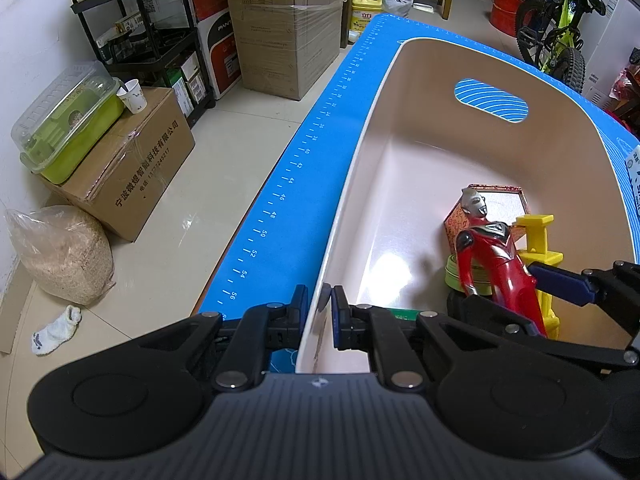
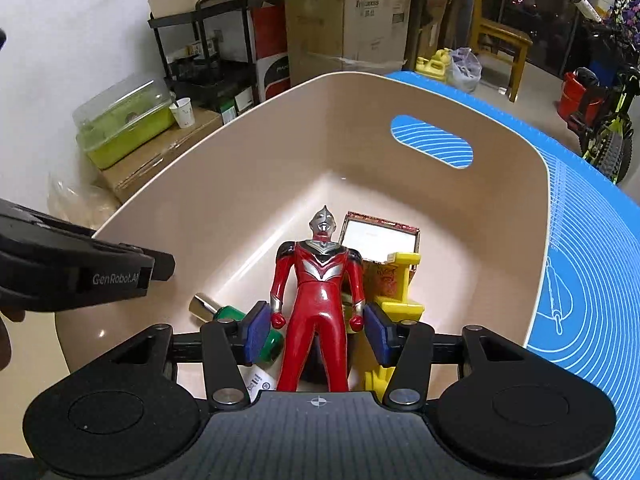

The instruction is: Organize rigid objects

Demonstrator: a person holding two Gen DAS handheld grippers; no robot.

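A beige bin (image 1: pixel 400 92) (image 2: pixel 256 168) stands on a blue mat (image 1: pixel 288 184) (image 2: pixel 592 280). My left gripper (image 1: pixel 320 316) is shut on the bin's near-left rim, one pad on each side of the wall. My right gripper (image 2: pixel 316 332) is open inside the bin, its pads (image 2: pixel 256 332) apart on either side of a red and silver hero figure (image 2: pixel 316 304) (image 1: pixel 496 260), not pressing it. Around the figure lie a yellow toy (image 2: pixel 400 300) (image 1: pixel 540 240), a patterned box (image 2: pixel 380 240) (image 1: pixel 492 204), a green bottle (image 2: pixel 228 312) and a green roll (image 1: pixel 456 276).
Cardboard boxes (image 1: pixel 280 24) and a black shelf rack (image 1: pixel 152 36) stand on the tiled floor left of the table. A green container (image 1: pixel 68 128) sits on a carton. A bicycle (image 1: pixel 560 40) is at the far right. The mat's edge (image 1: pixel 256 240) runs just left of the bin.
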